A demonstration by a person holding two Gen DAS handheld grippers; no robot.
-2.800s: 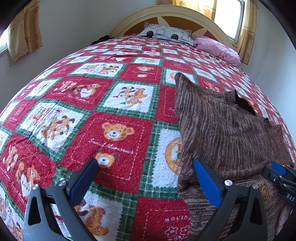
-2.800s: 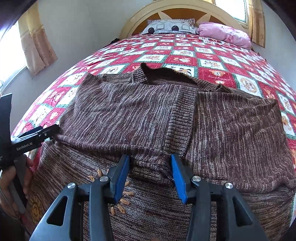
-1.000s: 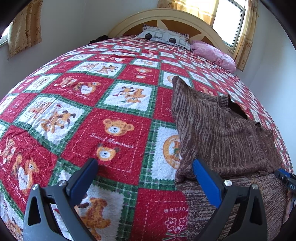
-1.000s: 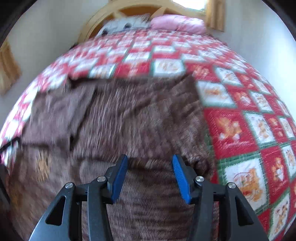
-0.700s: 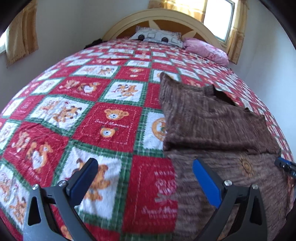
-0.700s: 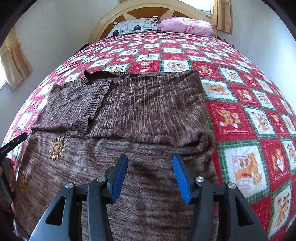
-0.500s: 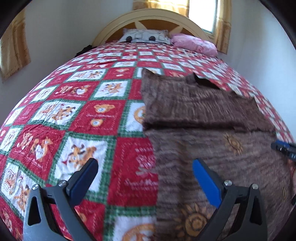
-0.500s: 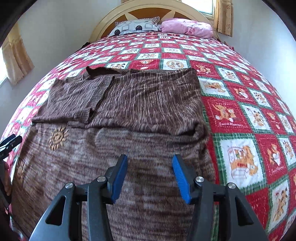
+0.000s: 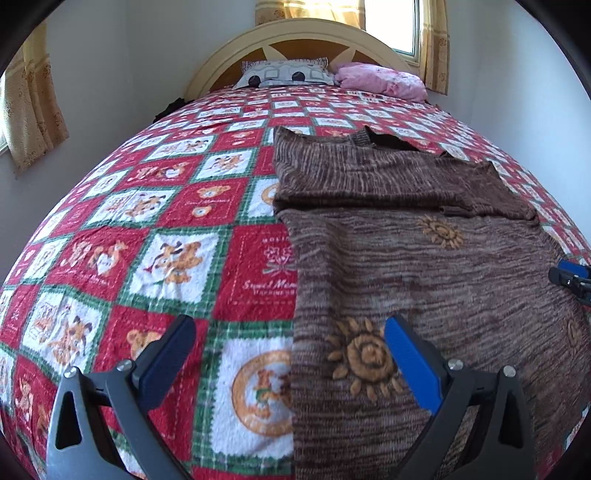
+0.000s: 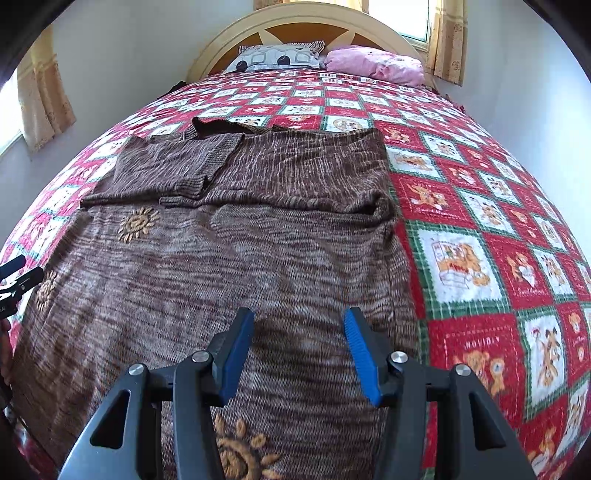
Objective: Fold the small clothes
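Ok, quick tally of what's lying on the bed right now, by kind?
Brown sweater: 1
Pillows: 2, a grey patterned pillow and a pink pillow
Patchwork quilt: 1
Total: 4

You are facing a bed [image 9: 147, 229] covered by a red, white and green patchwork quilt [image 10: 480, 229] printed with teddy bears. At its far end an arched cream headboard [image 9: 295, 33] with brown panels backs a grey patterned pillow [image 9: 284, 74] and a pink pillow [image 10: 373, 62]. Plain pale walls [image 9: 129, 55] surround it. Yellow curtains [image 9: 26, 103] hang at bright windows [image 9: 388, 22] on both sides.
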